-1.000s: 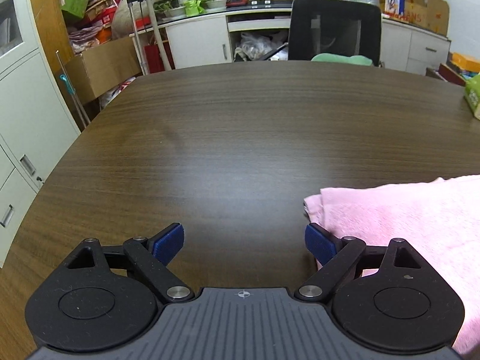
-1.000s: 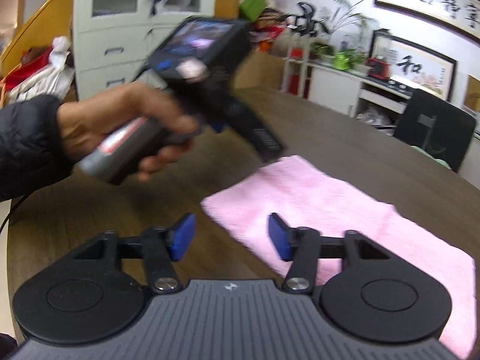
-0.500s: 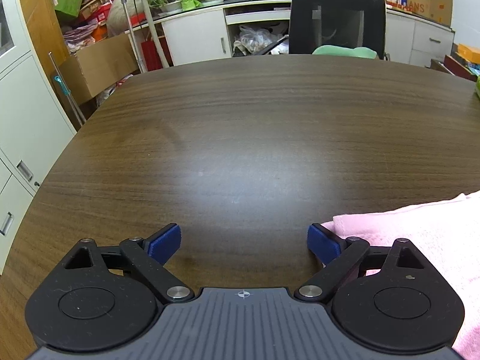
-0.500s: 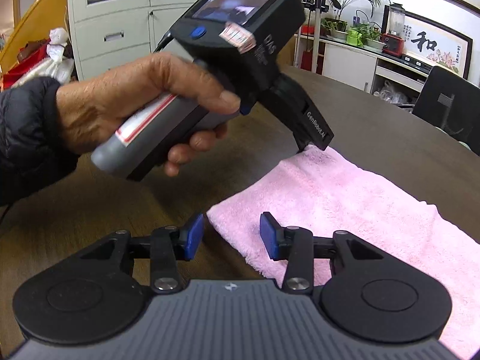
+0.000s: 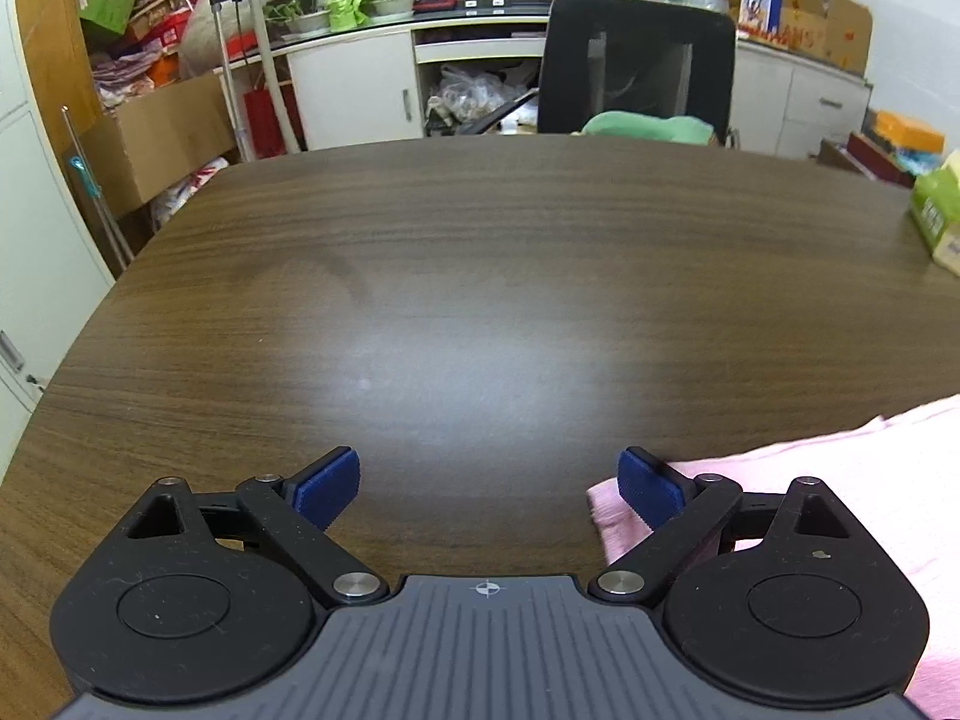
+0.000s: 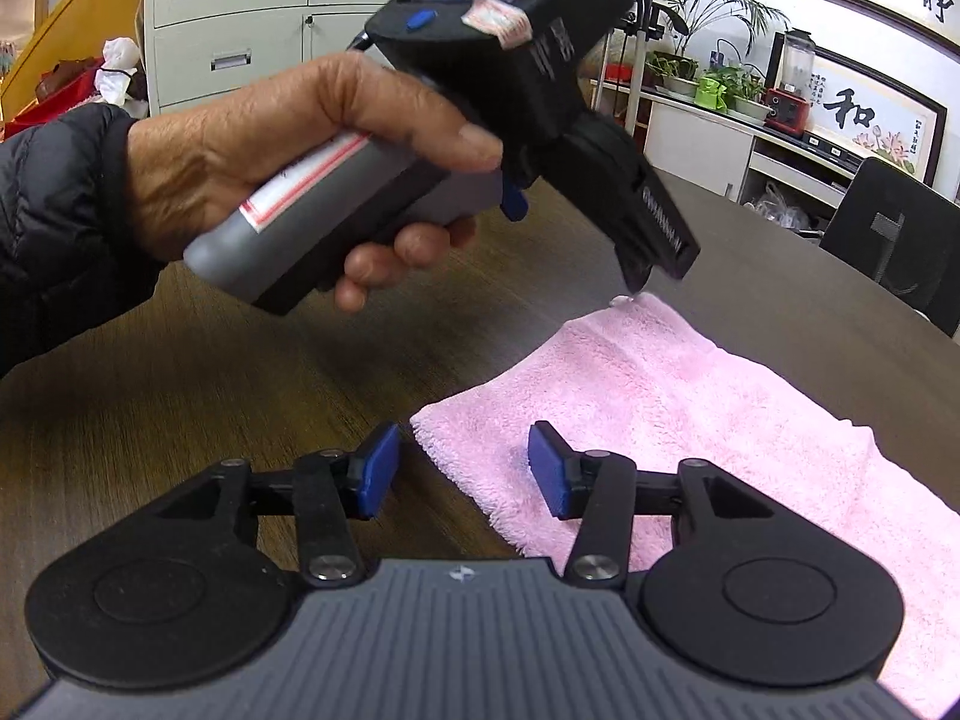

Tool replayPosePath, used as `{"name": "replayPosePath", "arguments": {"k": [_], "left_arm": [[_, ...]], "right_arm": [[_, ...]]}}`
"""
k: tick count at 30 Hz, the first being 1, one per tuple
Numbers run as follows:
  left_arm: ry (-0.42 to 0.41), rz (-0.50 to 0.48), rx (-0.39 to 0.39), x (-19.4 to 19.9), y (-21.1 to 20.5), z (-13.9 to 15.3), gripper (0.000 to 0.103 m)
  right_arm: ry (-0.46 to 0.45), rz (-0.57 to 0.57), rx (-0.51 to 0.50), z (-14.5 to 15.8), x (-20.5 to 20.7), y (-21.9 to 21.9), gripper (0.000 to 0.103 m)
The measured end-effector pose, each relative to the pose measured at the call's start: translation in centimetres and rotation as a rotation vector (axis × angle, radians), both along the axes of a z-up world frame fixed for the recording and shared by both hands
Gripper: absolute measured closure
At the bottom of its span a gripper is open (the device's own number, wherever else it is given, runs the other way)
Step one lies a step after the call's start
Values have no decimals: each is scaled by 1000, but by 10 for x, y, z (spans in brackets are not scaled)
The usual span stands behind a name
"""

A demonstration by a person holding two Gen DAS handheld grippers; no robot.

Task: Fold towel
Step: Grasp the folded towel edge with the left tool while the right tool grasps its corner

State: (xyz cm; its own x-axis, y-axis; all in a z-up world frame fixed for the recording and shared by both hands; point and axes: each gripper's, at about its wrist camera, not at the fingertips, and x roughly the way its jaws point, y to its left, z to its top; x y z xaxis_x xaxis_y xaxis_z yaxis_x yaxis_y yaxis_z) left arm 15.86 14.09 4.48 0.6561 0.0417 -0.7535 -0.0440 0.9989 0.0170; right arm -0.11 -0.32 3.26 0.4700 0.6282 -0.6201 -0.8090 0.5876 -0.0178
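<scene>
A pink towel [image 6: 690, 414] lies flat on the dark wooden table [image 5: 468, 276]; its edge shows at the lower right of the left wrist view [image 5: 840, 480]. My left gripper [image 5: 489, 486] is wide open and empty, its right pad at the towel's far left corner. It appears in the right wrist view [image 6: 654, 276] held in a hand just above that corner. My right gripper [image 6: 462, 471] is open, its jaws on either side of the towel's near left corner, close above the table.
A black office chair [image 5: 636, 60] with a green cushion stands at the table's far edge. A green box [image 5: 939, 210] sits at the right edge. Cabinets and cardboard boxes line the room behind.
My left gripper has pulled back and risen, so less towel shows in its view. My right gripper's jaws narrowed, then opened wider, and moved closer to the towel's near corner.
</scene>
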Motion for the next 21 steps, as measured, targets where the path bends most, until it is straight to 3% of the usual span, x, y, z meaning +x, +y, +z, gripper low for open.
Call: {"name": "replayPosePath", "arguments": {"k": [5, 9, 21], "left_arm": [[57, -46, -90, 5, 1, -3, 11], [110, -92, -153, 10, -1, -8, 23], [160, -176, -261, 15, -8, -10, 27]], "right_arm": [[2, 1, 3, 1, -4, -1, 51], [3, 2, 8, 1, -6, -2, 50], [11, -3, 20, 2, -4, -4, 50]]}}
